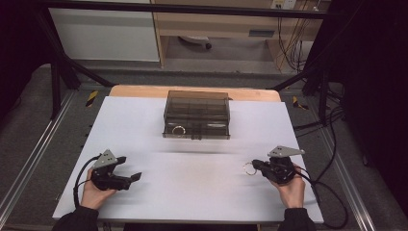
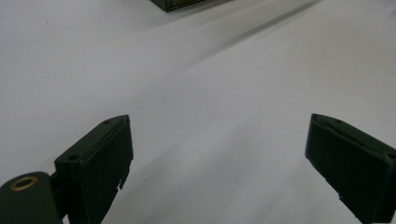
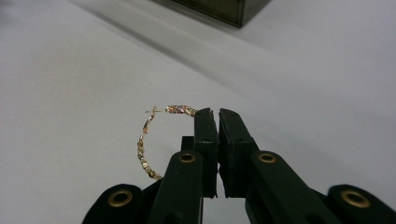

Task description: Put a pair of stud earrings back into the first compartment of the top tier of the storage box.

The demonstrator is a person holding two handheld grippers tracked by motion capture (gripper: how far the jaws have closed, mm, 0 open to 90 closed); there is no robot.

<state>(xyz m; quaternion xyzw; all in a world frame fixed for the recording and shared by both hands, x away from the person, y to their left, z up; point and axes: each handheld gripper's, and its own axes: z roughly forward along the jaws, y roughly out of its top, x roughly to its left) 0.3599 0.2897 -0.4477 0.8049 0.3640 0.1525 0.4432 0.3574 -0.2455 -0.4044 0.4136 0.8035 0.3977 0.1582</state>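
Note:
A thin gold beaded hoop earring (image 3: pixel 148 140) hangs from my right gripper (image 3: pixel 215 113), whose jaws are shut on its rim; the ring sticks out to the left of the jaws, above the white table. From above, the same hoop (image 1: pixel 249 168) shows at the tip of the right gripper (image 1: pixel 256 166), at the table's right front. My left gripper (image 1: pixel 131 168) rests at the left front, held by a hand, with its jaws wide apart and nothing between them (image 2: pixel 217 149). A dark see-through compartment box (image 1: pixel 196 115) stands at the back centre, with another ring (image 1: pixel 179 130) inside its front left part.
The white table sheet (image 1: pixel 192 192) lies over a wooden top. Cables (image 1: pixel 332 192) trail from the right gripper past the table's right edge. A dark metal frame (image 1: pixel 57 72) and cabinets stand beyond the far edge.

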